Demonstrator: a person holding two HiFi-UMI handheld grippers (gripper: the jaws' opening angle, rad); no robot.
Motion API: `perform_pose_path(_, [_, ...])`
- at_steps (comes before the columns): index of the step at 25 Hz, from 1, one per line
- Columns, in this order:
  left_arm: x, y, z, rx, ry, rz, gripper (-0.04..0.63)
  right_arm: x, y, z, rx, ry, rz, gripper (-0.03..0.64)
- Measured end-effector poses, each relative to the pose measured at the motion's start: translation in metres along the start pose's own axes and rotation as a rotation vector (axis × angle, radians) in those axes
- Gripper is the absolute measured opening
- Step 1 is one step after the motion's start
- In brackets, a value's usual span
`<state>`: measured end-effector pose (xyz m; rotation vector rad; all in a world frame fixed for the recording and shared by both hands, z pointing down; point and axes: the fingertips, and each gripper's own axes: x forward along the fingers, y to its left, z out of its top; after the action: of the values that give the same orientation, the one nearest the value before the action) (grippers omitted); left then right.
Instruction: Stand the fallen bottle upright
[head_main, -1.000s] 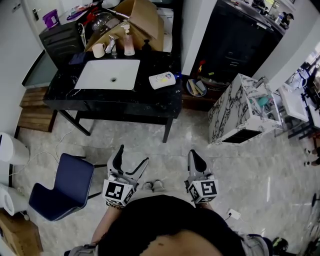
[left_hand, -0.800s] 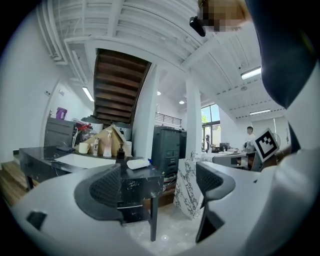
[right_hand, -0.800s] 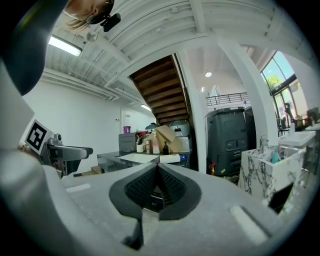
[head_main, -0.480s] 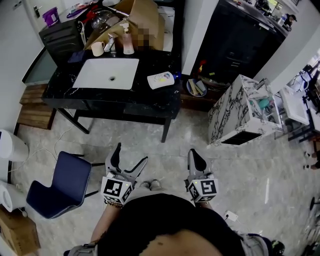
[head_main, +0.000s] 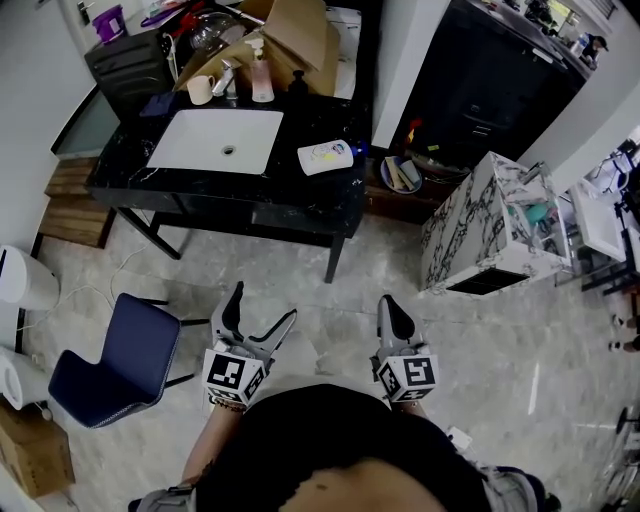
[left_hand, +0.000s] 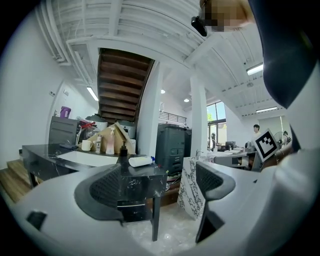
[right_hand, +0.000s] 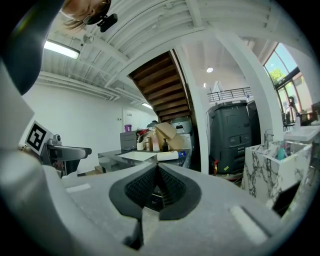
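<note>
The fallen bottle (head_main: 325, 157), white with a blue end, lies on its side on the black counter (head_main: 250, 205), right of the white sink (head_main: 215, 140). It also shows far ahead as the white bottle (left_hand: 141, 161) and the same bottle (right_hand: 167, 156). My left gripper (head_main: 262, 306) is held low in front of my body, open and empty, well short of the counter. Its jaws (left_hand: 160, 192) frame the counter's corner. My right gripper (head_main: 392, 306) is beside it, shut with nothing between its pads; its tips (right_hand: 157, 170) meet.
A pink pump bottle (head_main: 262, 80), a mug (head_main: 200, 90), a dark pump bottle (head_main: 297, 85) and a cardboard box (head_main: 300, 30) stand behind the sink. A blue chair (head_main: 120, 360) is at my left, a marble cabinet (head_main: 490, 225) at the right.
The counter has shifted slightly in the head view as I drift toward it. Both grippers keep the same pose in front of my body.
</note>
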<state>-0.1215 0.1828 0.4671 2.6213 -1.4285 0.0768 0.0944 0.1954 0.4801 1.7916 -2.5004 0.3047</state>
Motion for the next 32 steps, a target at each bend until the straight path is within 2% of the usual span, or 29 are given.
perform_pose_path(13, [0.035,0.016,0.007,0.031,0.010,0.018,0.448,0.019,-0.026,-0.002,0.006,0.031,-0.008,0.003])
perform_pose_path(22, [0.074,0.039,0.012,0.029,0.022,0.015,0.448,0.071,-0.049,0.010,0.008,0.026,-0.025,0.003])
perform_pose_path(27, [0.114,0.058,0.020,0.050,0.052,-0.029,0.448,0.112,-0.066,0.024,0.012,0.012,-0.051,0.003])
perform_pose_path(32, [0.159,0.083,0.038,0.066,0.042,-0.068,0.448,0.151,-0.074,0.034,0.027,0.021,-0.072,0.003])
